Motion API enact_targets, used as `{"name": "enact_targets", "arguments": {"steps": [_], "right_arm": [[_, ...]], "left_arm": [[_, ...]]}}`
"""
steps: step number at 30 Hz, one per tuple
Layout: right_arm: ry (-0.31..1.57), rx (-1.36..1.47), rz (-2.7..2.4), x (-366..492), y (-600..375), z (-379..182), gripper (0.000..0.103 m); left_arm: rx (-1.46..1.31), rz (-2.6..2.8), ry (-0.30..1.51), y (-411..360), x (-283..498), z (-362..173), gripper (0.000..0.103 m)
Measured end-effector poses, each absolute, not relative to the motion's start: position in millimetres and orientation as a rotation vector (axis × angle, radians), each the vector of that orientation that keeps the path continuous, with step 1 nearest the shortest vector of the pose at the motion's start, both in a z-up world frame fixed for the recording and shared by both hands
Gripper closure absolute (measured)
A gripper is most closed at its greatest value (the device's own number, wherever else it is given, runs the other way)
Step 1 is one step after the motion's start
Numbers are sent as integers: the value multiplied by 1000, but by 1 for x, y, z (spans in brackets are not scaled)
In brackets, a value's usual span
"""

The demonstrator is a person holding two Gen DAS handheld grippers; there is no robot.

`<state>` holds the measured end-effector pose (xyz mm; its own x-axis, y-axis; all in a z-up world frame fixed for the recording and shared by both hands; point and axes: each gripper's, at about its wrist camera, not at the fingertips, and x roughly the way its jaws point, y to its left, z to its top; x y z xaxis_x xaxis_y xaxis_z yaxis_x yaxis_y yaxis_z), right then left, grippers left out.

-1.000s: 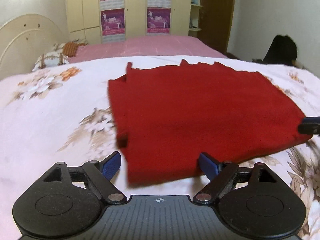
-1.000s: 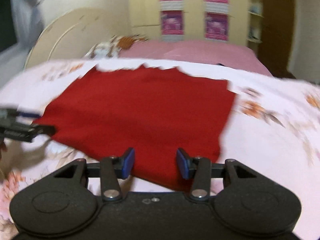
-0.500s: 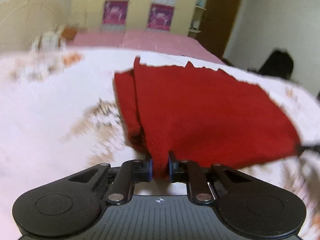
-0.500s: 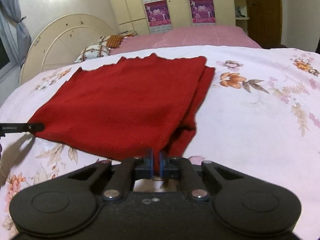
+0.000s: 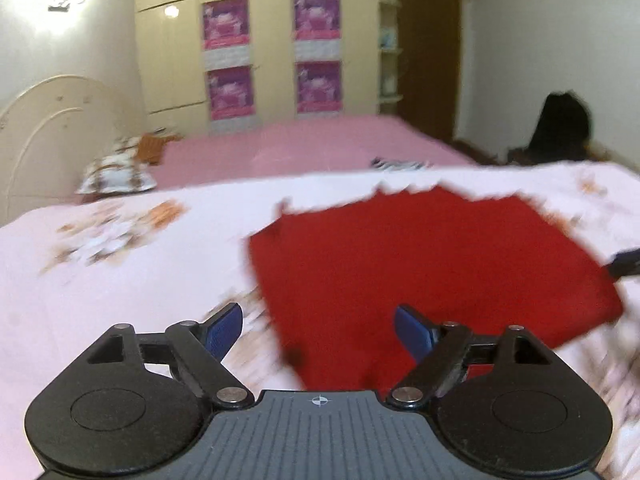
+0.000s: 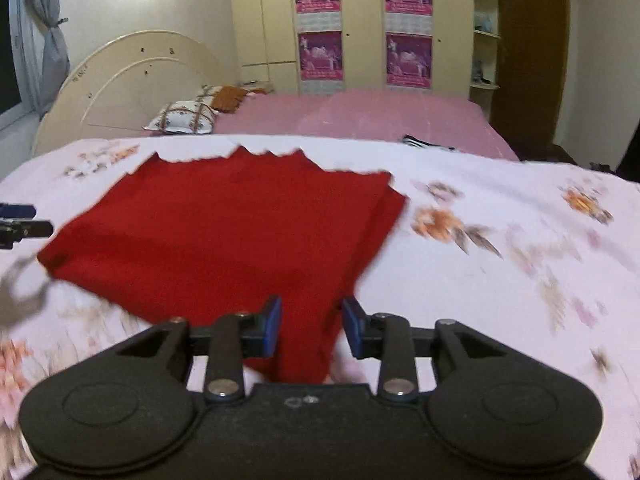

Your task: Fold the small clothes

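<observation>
A red knitted garment [image 5: 432, 264] lies folded flat on the floral bedsheet [image 5: 120, 280]. My left gripper [image 5: 318, 330] hangs over its near left corner, jaws opening wide, the blue pads clear of the cloth. In the right wrist view the same red garment [image 6: 224, 232] spreads ahead, its near right corner between the blue pads of my right gripper [image 6: 310, 326]. Those jaws are opening too, with a gap on each side of the cloth. The other gripper shows at the picture's edge in each view: the right gripper [image 5: 626, 262] and the left gripper [image 6: 20, 224].
A second bed with a pink cover [image 6: 360, 116] stands beyond the floral sheet [image 6: 500, 248], with pillows [image 6: 182, 118] by a cream headboard [image 6: 132, 80]. A small striped item [image 6: 428, 142] lies on the pink bed. Wardrobes and a brown door line the far wall.
Both grippers closed on the garment's near corners half a second ago and have now let go, jaws spreading. The left gripper has risen a little; the garment lies flat again.
</observation>
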<state>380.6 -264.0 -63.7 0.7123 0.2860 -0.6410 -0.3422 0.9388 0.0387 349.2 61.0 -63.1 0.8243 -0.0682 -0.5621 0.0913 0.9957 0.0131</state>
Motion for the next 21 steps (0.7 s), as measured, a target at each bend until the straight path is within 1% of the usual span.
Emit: {"name": "enact_targets", "arguments": {"steps": [3,4,5,7,9,13,17,21], "right_arm": [[680,-112,402,403,-225,-71,78],[680,-131,412,408,-213,-74,78],[685,-160,420,413,-200,-79,77],[680,-249,396,417,-187,-90,72],[653,-346,337,415,-191,-100,66],[670,-267,319,411,-229,-101,66],[665,-277,308,412,-222,-104,63],[674,-260,318,407,-225,-92,64]], "left_arm": [[51,-187,630,21,379,-74,21],[82,-196,649,9,388,-82,21],[99,-203,671,3,393,-91,21],[128,-174,708,6,399,-107,21],[141,-151,724,24,394,-112,21],[166,-145,729,31,386,-112,21],[156,-125,726,24,388,-112,20],[135,-135,716,24,376,-100,20]]}}
